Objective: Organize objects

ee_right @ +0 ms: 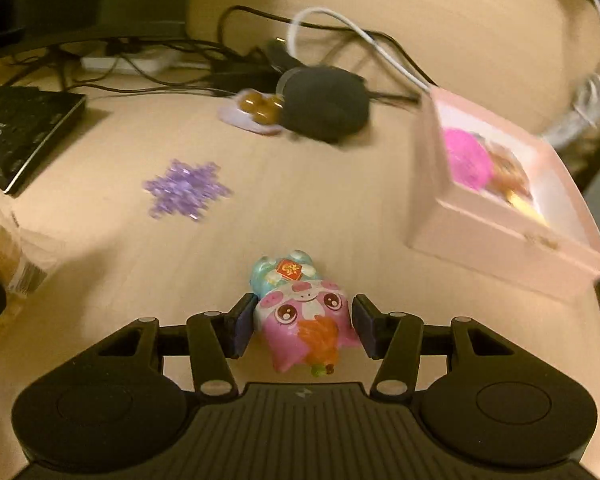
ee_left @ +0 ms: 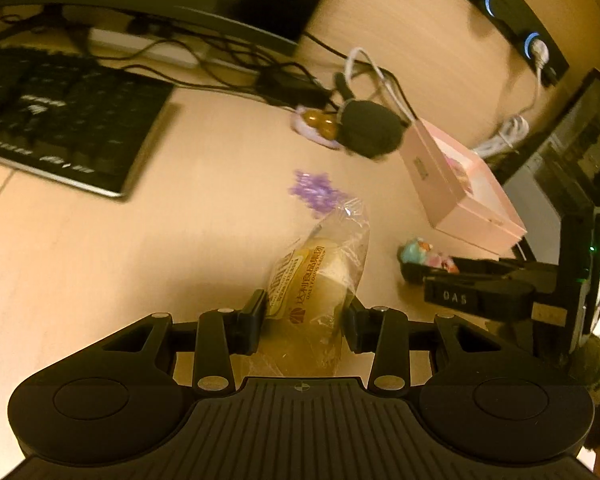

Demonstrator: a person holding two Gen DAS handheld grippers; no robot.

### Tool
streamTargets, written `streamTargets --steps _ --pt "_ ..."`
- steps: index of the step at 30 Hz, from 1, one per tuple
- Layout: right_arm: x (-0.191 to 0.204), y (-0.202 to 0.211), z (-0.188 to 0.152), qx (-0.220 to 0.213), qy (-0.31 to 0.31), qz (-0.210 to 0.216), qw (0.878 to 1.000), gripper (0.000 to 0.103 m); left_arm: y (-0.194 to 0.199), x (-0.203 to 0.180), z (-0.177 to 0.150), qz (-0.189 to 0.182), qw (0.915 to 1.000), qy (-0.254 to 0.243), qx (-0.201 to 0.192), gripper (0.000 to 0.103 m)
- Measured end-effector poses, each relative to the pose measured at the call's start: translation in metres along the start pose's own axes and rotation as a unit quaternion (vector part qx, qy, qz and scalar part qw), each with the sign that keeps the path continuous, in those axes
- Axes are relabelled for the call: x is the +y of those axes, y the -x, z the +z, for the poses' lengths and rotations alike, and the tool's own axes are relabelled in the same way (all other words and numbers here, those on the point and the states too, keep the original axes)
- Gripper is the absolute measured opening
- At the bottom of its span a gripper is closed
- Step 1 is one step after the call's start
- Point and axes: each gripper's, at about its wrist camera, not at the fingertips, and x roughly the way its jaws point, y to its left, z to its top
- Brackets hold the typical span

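Observation:
My left gripper [ee_left: 304, 312] is shut on a bun in a clear printed wrapper [ee_left: 320, 272], whose sealed end sticks out ahead of the fingers. My right gripper [ee_right: 302, 322] has a small pink and blue cartoon toy [ee_right: 300, 308] between its pads, and both pads press its sides. In the left wrist view the right gripper [ee_left: 416, 276] comes in from the right with the toy [ee_left: 424, 254] at its tip. The wrapped bun [ee_right: 4, 256] shows at the left edge of the right wrist view.
On the wooden desk lie a purple snowflake piece [ee_right: 186, 190], a pink windowed box [ee_right: 500, 208] at the right, a dark round pouch [ee_right: 324, 104] and brown beads on a lilac disc [ee_right: 256, 110]. A keyboard [ee_left: 60, 120] sits left, with tangled cables [ee_left: 228, 56] behind.

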Motion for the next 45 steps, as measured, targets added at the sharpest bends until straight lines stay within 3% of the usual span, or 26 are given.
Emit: streamTargets --steps 3,5,9,13,16,25,27,32,35,45 --pt "-0.004 0.008 0.001 -0.003 -0.002 0.001 1.000 0.065 -0.004 -0.006 0.008 0.003 1.0000 -0.003 -0.006 0.043" --pt "0.001 0.013 0.007 -0.021 0.007 0.004 1.000 0.080 -0.005 -0.005 0.014 0.013 0.9998 0.005 -0.013 0.043" --pt "0.013 0.018 0.026 -0.043 0.026 0.027 0.998 0.081 -0.003 0.005 0.021 0.022 0.9991 0.030 -0.018 0.043" --pt "0.025 0.005 0.050 -0.055 0.015 0.061 0.997 0.095 0.004 0.010 0.024 0.031 0.9979 0.044 -0.037 0.043" --pt "0.043 -0.024 0.067 -0.038 0.014 0.095 0.995 0.095 0.010 0.015 0.021 0.044 0.9967 0.055 -0.041 0.043" --pt "0.073 -0.076 0.085 -0.036 0.030 0.105 0.993 0.095 0.037 0.029 0.016 0.098 0.9911 0.075 -0.049 0.043" --pt "0.072 -0.078 0.087 -0.035 0.024 0.116 0.992 0.088 0.039 0.029 0.014 0.104 0.9903 0.078 -0.048 0.043" --pt "0.068 -0.069 0.086 -0.042 0.020 0.119 0.992 0.041 0.040 0.022 0.011 0.105 0.9906 0.075 -0.044 0.043" --pt "0.061 -0.064 0.084 -0.032 0.014 0.133 0.990 0.040 0.037 0.012 0.010 0.103 0.9915 0.068 -0.041 0.043" --pt "0.032 -0.020 0.057 -0.054 0.026 0.124 0.990 0.040 0.024 -0.014 0.004 0.080 0.9951 0.049 -0.030 0.043"
